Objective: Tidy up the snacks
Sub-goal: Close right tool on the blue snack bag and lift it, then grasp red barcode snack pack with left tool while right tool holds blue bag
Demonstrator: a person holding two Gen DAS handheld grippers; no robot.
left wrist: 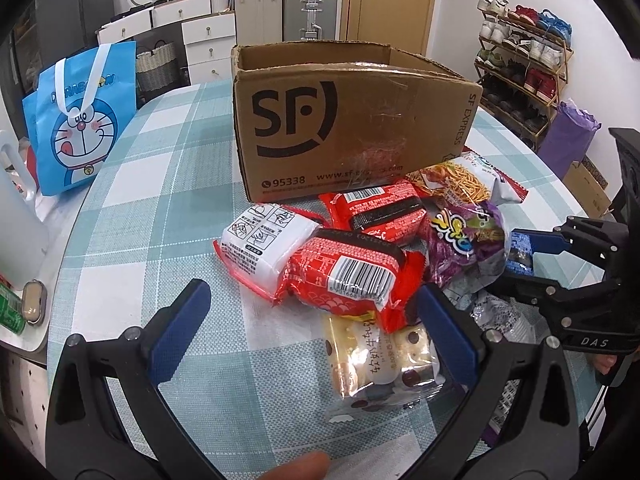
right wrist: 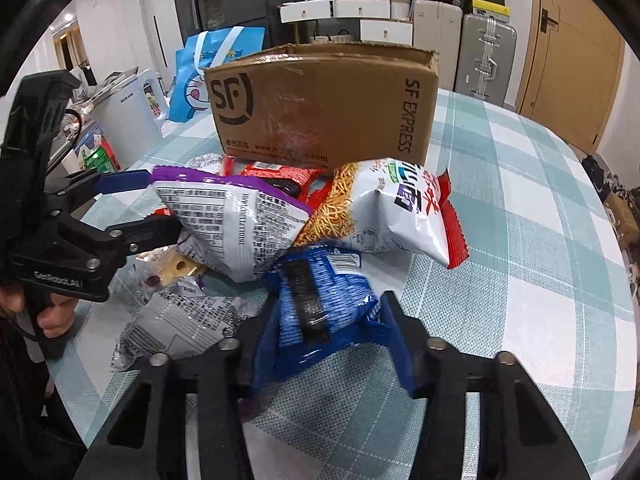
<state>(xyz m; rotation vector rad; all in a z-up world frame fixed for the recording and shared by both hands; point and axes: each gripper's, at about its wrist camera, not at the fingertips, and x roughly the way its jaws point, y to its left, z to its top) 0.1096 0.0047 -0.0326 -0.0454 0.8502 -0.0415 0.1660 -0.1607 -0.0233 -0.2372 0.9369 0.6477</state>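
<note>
A brown SF cardboard box (left wrist: pixel 352 124) stands open on the checked table, also in the right wrist view (right wrist: pixel 320 108). Snack packs lie heaped in front of it: red packs (left wrist: pixel 344 276), a purple bag (left wrist: pixel 464 244), a white noodle-snack bag (right wrist: pixel 384 208), a clear pack of cakes (left wrist: pixel 380 368). My left gripper (left wrist: pixel 312 328) is open, its fingers either side of the red pack and cakes. My right gripper (right wrist: pixel 328 320) is shut on a blue snack pack (right wrist: pixel 320 300); it shows in the left wrist view (left wrist: pixel 520 256).
A blue Doraemon bag (left wrist: pixel 80 128) stands at the table's left, with a white jug (right wrist: pixel 128 120) near it. A shoe rack (left wrist: pixel 520 68) and suitcases (left wrist: pixel 308 12) stand beyond the table. The checked tablecloth (right wrist: pixel 520 240) stretches to the right of the heap.
</note>
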